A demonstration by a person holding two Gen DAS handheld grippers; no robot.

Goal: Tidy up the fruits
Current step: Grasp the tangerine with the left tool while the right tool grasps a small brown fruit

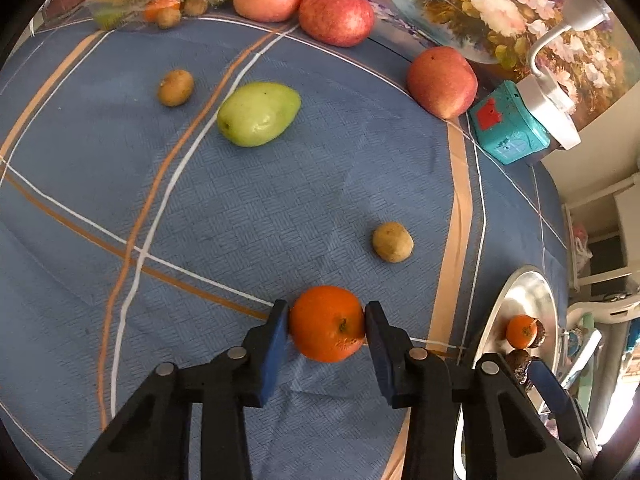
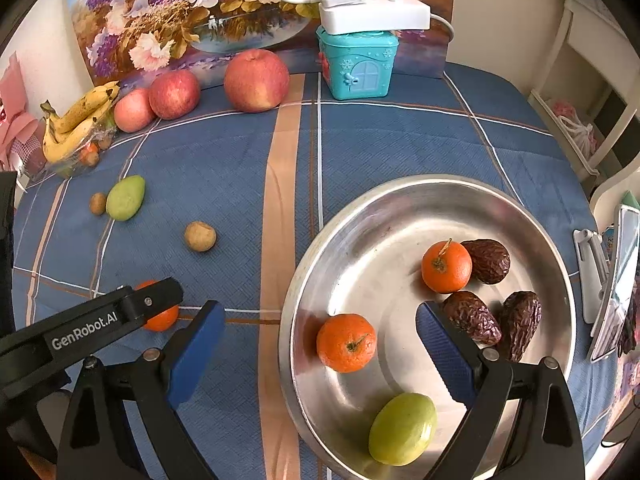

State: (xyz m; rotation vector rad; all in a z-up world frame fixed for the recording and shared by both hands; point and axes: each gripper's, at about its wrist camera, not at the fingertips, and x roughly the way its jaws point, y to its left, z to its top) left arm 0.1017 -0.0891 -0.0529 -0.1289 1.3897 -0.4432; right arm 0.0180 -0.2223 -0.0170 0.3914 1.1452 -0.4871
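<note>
Left wrist: my left gripper point(image 1: 326, 322) clenches a tangerine point(image 1: 327, 323) near the table's point(image 1: 240, 208) front edge. Right wrist: my right gripper point(image 2: 316, 344) hangs released over the steel bowl point(image 2: 400, 196), partly filled; several fruits remain outside.

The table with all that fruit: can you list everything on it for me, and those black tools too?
oranges: three, orange; two in the metal bowl, one on the cloth between the left tool's pads
dates: three, dark brown, in the bowl
green fruits: two; one in the bowl, one on the cloth
kiwis: two, brown, loose on the cloth
apples: three, red-pink, along the back
bananas: one bunch, yellow, back corner on a clear pack of fruit
metal bowl: one, silver
toy house: one, teal, at the back
white device: one, on the toy house
tablecloth: blue, striped
left hand-held gripper: black, blue pads, closed on the orange
right hand-held gripper: open over the bowl
</note>
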